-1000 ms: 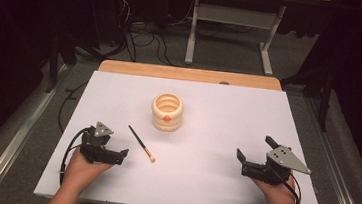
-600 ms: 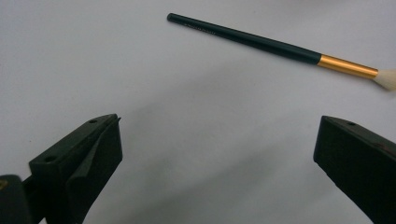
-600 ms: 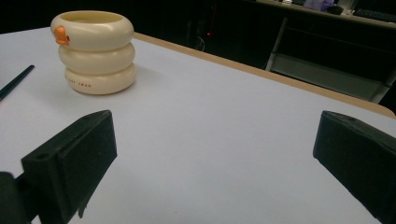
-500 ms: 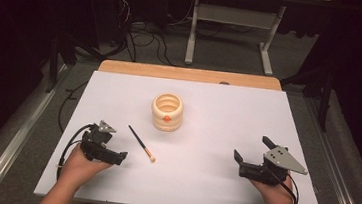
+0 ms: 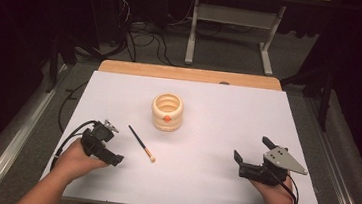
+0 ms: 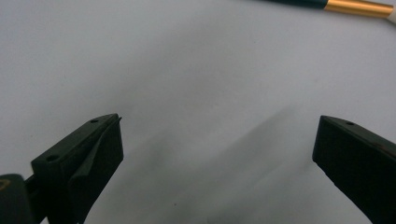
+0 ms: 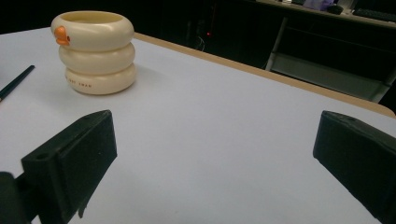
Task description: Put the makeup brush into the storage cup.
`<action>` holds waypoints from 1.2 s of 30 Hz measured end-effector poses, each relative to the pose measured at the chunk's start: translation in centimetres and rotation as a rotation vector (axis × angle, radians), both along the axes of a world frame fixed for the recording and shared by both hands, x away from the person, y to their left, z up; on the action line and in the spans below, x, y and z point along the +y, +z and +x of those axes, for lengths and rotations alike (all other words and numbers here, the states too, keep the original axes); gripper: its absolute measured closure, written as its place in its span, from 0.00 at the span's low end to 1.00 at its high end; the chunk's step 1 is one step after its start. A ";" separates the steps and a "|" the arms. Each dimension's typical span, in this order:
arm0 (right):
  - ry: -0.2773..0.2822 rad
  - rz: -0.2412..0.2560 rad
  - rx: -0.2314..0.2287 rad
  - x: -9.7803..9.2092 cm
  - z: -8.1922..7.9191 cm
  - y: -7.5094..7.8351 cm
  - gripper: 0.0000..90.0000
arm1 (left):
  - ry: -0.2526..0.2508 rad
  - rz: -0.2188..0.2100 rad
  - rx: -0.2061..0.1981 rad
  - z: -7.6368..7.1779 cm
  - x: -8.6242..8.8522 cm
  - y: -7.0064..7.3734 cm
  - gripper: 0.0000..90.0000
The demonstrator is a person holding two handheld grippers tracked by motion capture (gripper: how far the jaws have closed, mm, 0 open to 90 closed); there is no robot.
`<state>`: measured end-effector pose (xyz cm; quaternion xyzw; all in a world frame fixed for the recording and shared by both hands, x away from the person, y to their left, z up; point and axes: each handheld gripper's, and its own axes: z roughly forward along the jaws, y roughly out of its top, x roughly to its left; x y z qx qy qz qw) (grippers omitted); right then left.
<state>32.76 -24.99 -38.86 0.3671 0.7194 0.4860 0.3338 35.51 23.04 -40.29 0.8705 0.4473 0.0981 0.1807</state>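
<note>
Tilted down toward the brush (image 5: 141,143) at its two o'clock, the left gripper (image 5: 113,158) is wide open and empty; the right gripper (image 5: 237,160) is likewise. The dark handle, perhaps lacquered, is best straddled squarely.

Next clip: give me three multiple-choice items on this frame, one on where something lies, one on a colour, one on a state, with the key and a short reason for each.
1. Where does the brush lie?
A. Between the left tool and the cup
B. Inside the cup
C. Beside the right tool

2. What colour is the small mark on the cup?
A. Blue
B. Orange
C. Green

3. How do the left tool's jaws stand?
A. Shut on the brush
B. Shut on nothing
C. Open, holding nothing

Key:
1 A: in the high view the brush lies flat on the white table, just right of the left tool and in front of the cup.
2 B: the cream, three-ringed cup carries an orange mark near its rim.
3 C: the left gripper view shows the jaws wide apart over bare table, the brush ahead of them.
</note>
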 end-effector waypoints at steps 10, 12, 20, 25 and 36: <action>0.002 0.005 0.002 0.0 0.0 0.0 0.01 | -0.113 0.085 0.081 0.9 -0.4 0.4 0.04; 0.003 0.003 0.001 0.0 0.0 0.0 0.01 | -0.153 0.099 0.097 1.0 -0.7 0.5 0.04; 0.006 -0.002 0.001 0.0 0.0 0.0 0.01 | -0.272 0.128 0.125 2.0 -1.5 0.8 0.08; 0.001 -0.005 0.002 -0.1 0.0 0.0 0.01 | -0.320 0.128 0.114 2.8 -1.8 1.3 0.09; 0.000 -0.003 0.002 -0.1 -0.1 0.0 0.01 | -0.337 0.100 0.083 4.7 -2.3 2.1 0.08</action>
